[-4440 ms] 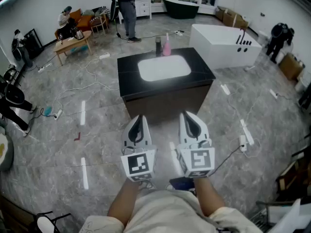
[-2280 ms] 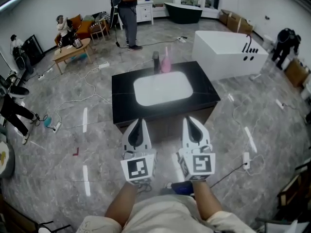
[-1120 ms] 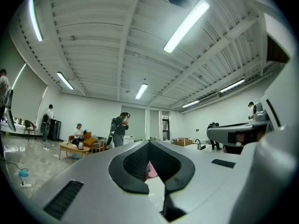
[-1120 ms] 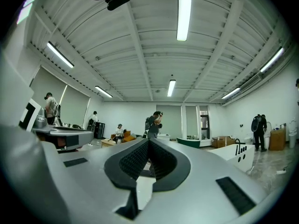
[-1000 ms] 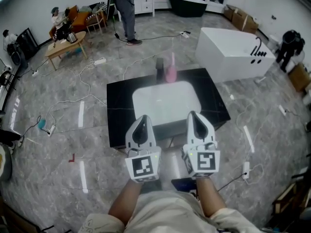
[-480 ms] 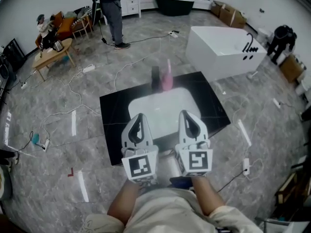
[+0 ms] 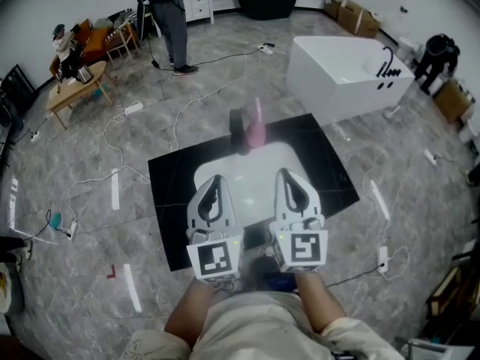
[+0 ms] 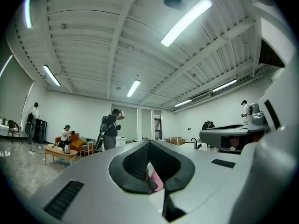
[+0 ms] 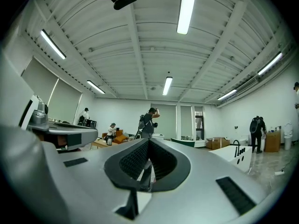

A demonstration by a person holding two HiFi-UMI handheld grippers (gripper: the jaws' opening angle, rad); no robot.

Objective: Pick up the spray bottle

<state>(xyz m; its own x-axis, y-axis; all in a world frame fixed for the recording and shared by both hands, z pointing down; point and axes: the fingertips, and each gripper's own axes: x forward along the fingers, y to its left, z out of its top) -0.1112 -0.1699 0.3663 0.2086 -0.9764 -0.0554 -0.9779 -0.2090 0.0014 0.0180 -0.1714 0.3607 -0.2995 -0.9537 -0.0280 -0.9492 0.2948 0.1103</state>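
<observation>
Right below you, both grippers point level over the near edge of the black desk [image 7: 169, 201]. The left gripper [image 7: 216, 180] has its jaws closed together with nothing between them, and the right gripper [image 7: 286, 174] is the same, closed and empty. Each one's cube shows a black-and-white square marker.

Just past the tips, a white basin [image 7: 247, 172] is sunk into the desk. At its far rim stands the pink spray bottle [image 7: 256, 131], upright, well apart from both grippers. A dark bottle [image 7: 237, 120] stands just beside it on its left. Any print on either is too small to read.

Beyond the desk, to your right, a white bathtub [image 7: 337, 70] carries a black tap [image 7: 387, 69]. Cardboard boxes [image 7: 349, 17] sit by the far wall.
</observation>
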